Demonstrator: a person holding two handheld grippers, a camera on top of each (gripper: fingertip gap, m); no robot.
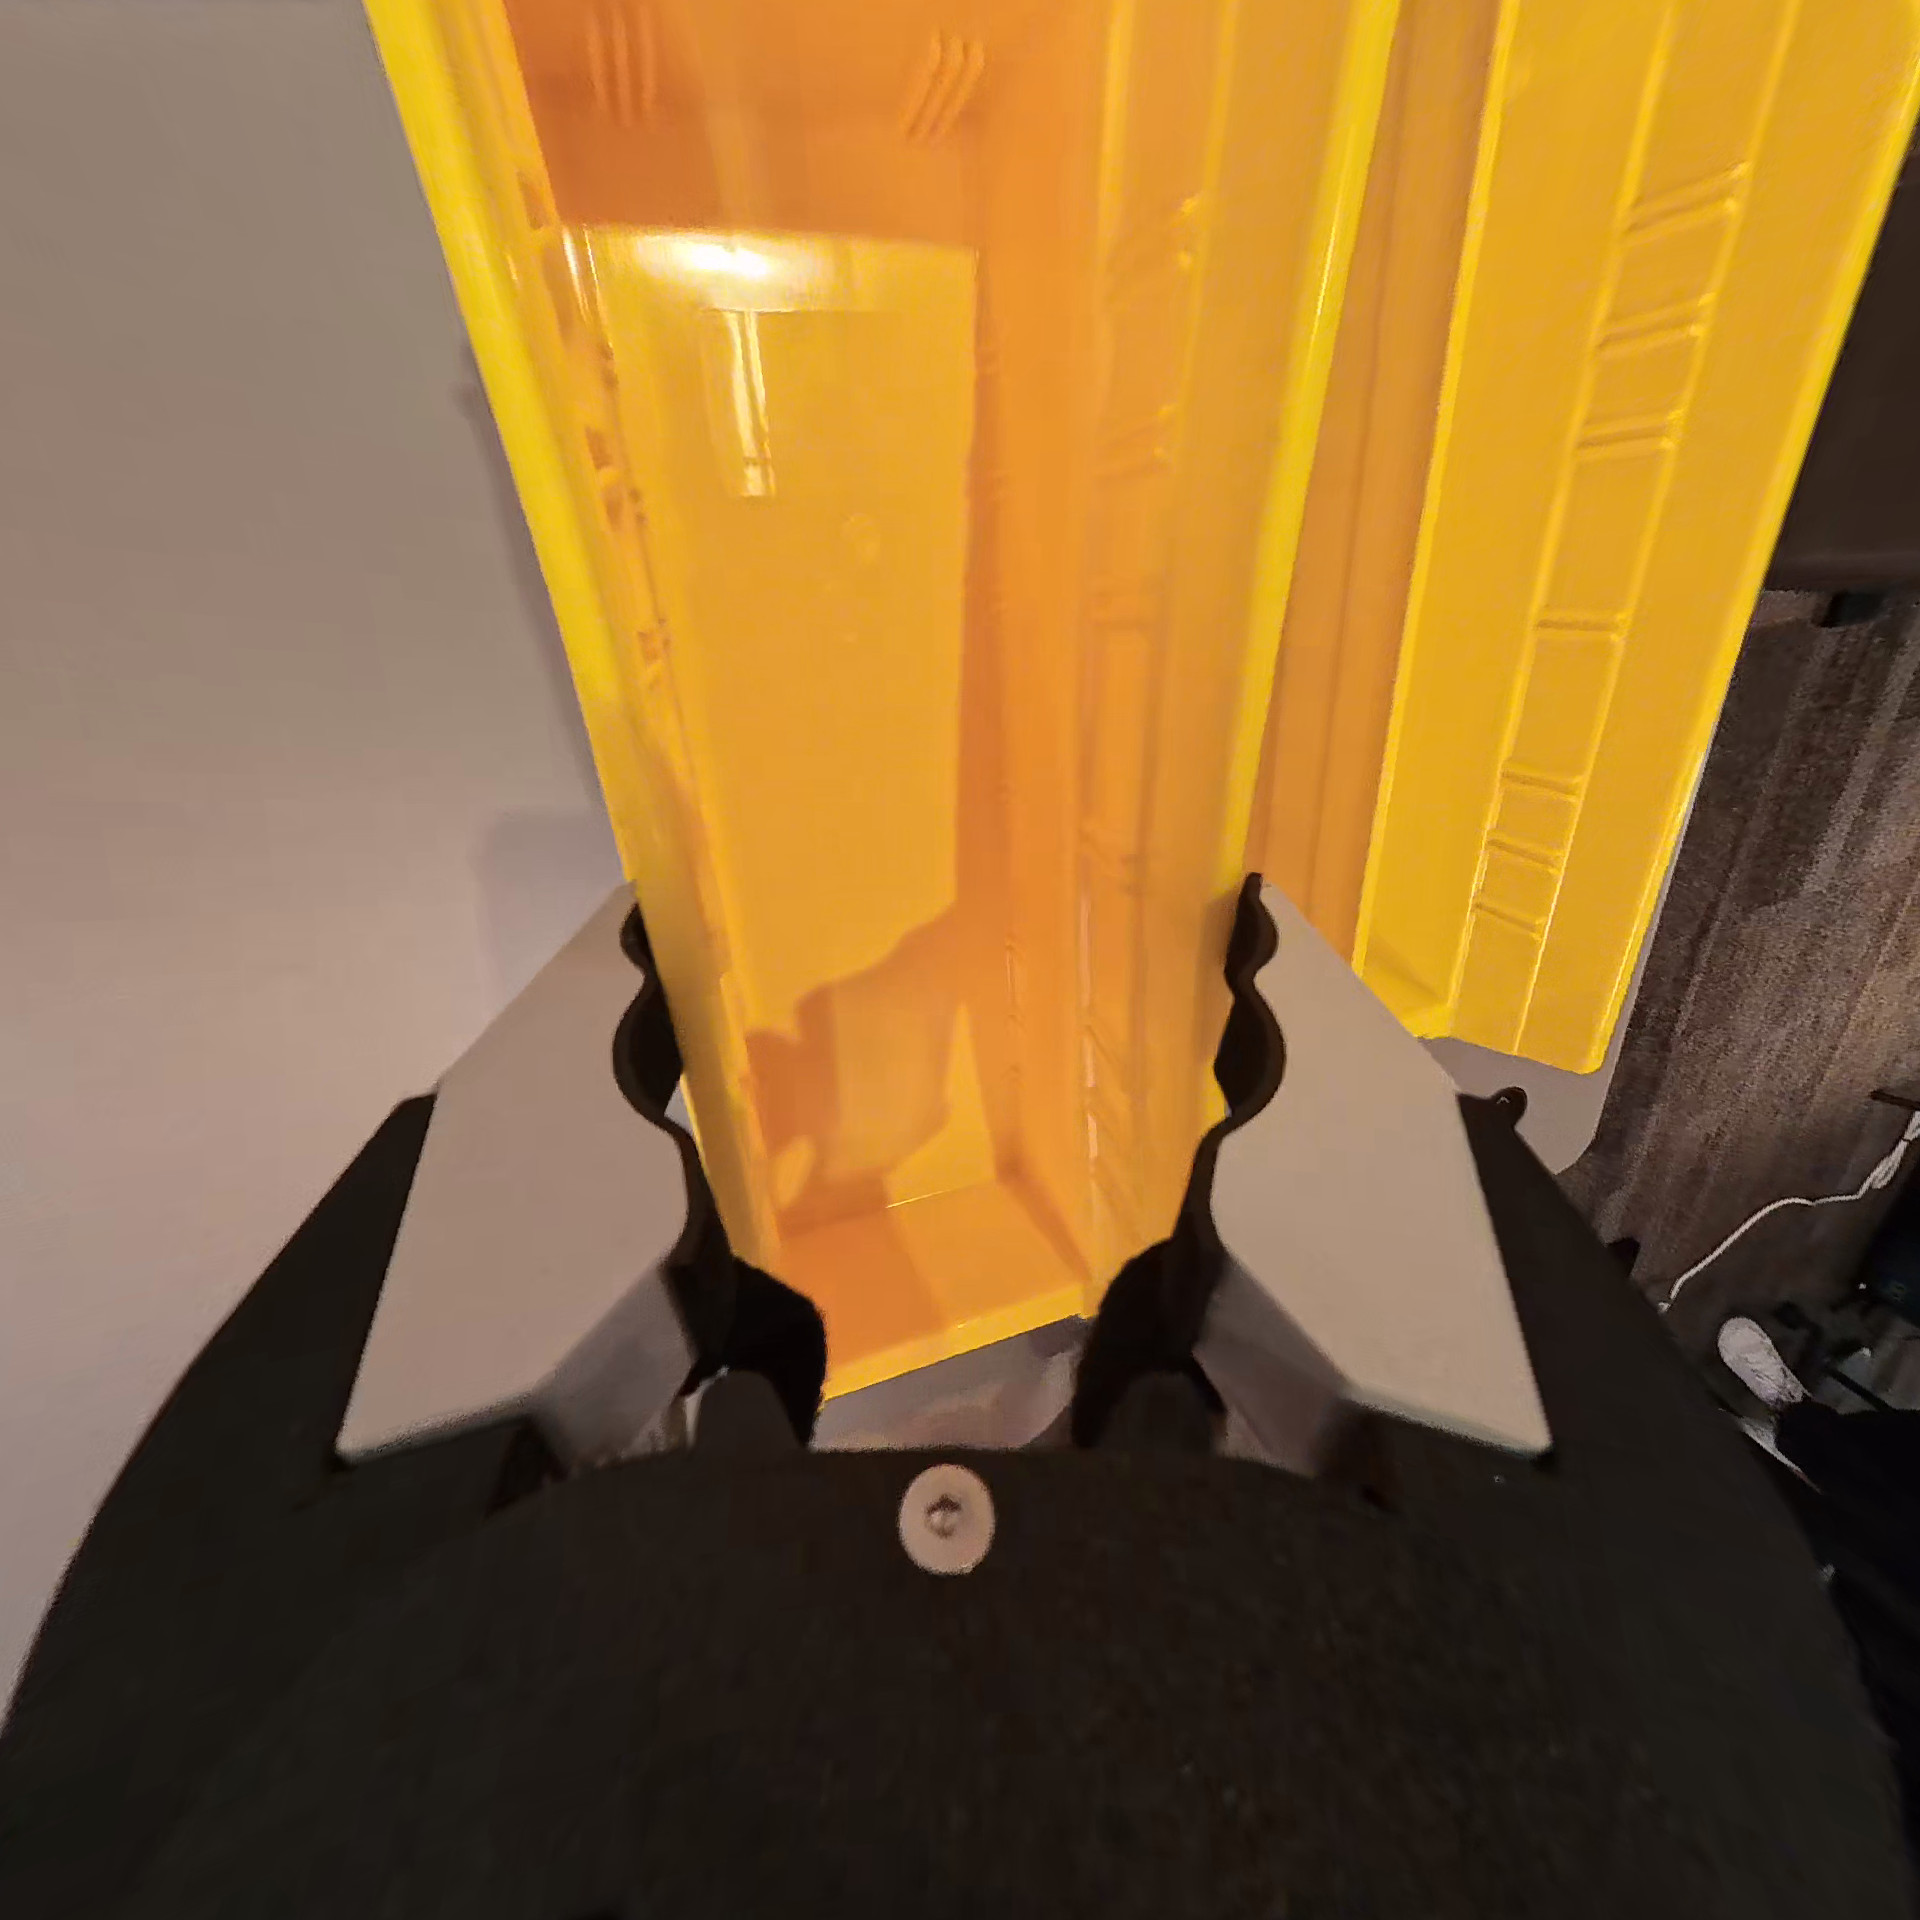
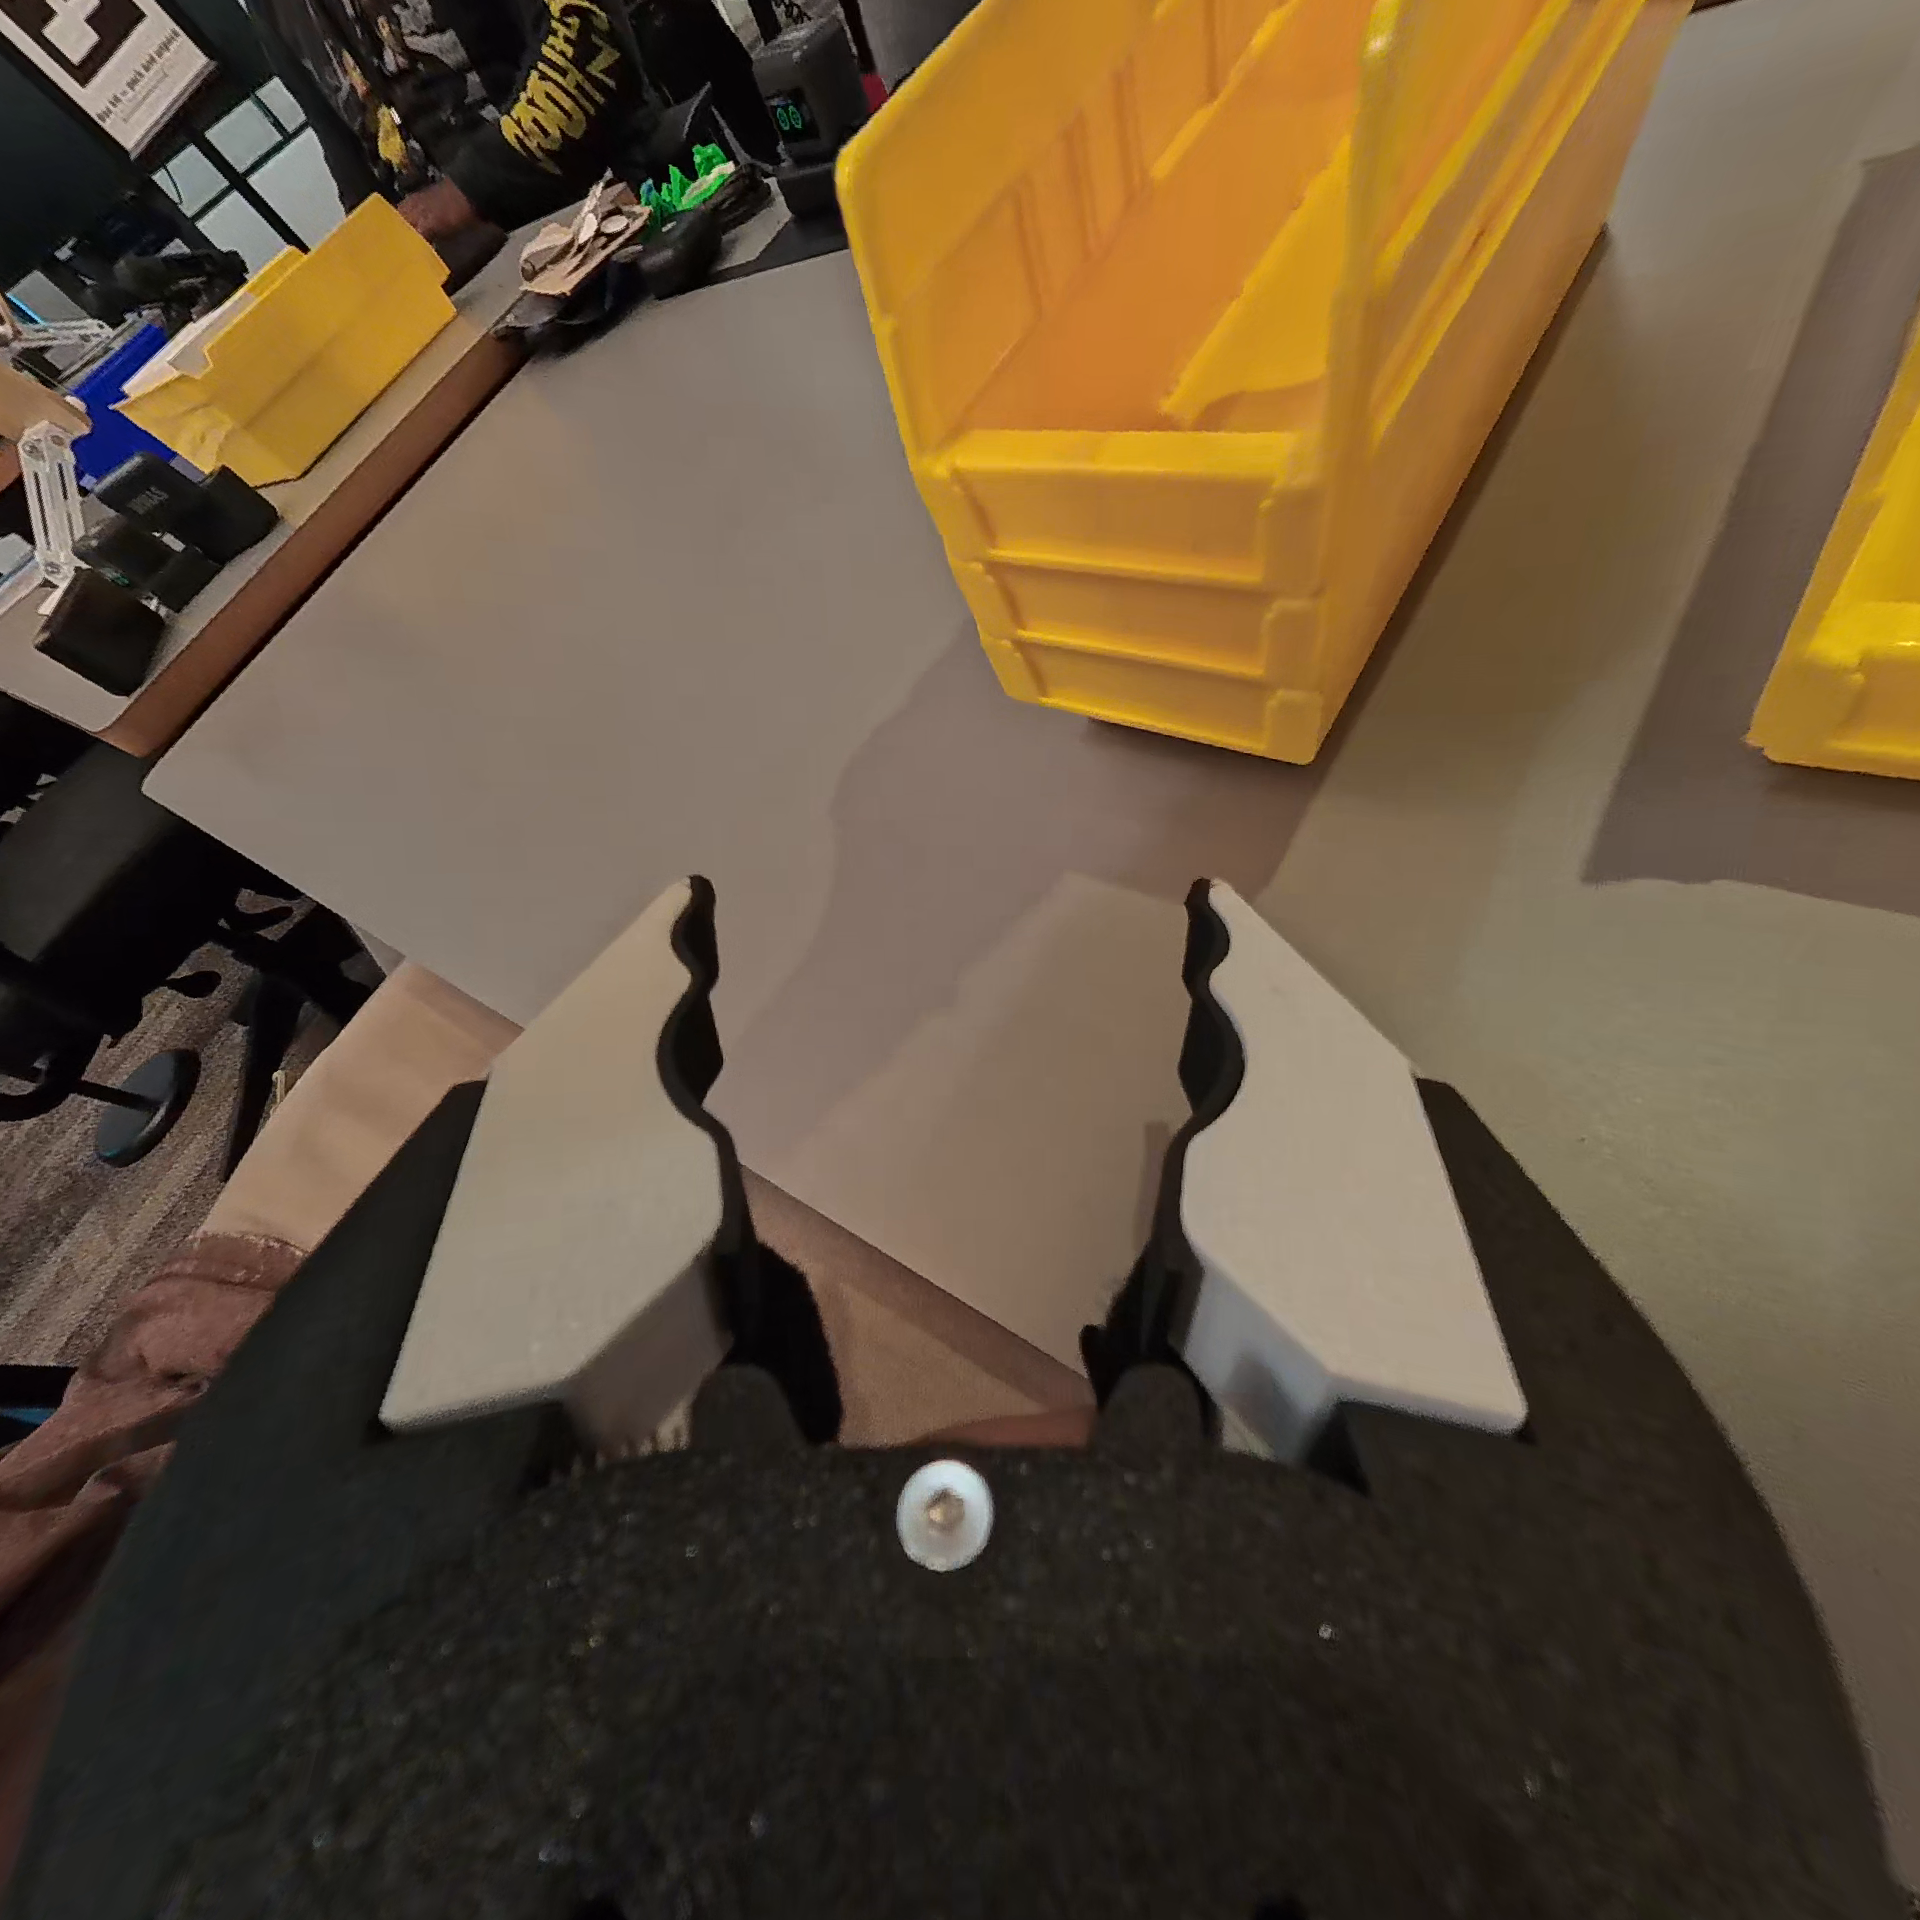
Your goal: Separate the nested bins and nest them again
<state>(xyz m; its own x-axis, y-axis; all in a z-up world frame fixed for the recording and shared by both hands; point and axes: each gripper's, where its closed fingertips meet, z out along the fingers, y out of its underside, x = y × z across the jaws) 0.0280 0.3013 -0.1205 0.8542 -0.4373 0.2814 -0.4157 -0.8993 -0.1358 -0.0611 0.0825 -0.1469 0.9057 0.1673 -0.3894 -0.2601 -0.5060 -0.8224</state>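
Bins [image 2: 1132, 582]: yellow, ribbed, long

grey table [image 2: 644, 623], patterned carpet [image 1: 1766, 883]

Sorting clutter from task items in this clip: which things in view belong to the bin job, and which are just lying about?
Job:
- nested yellow bins
- separate yellow bin
- left tool, open around a yellow bin
- right tool, open and empty

Lying about:
- yellow bin on the far desk
- green items
- office chair

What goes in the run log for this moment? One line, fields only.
left gripper: open, fingers straddle yellow bin | right gripper: open, empty, over grey table | nested yellow stack: ahead, untouched
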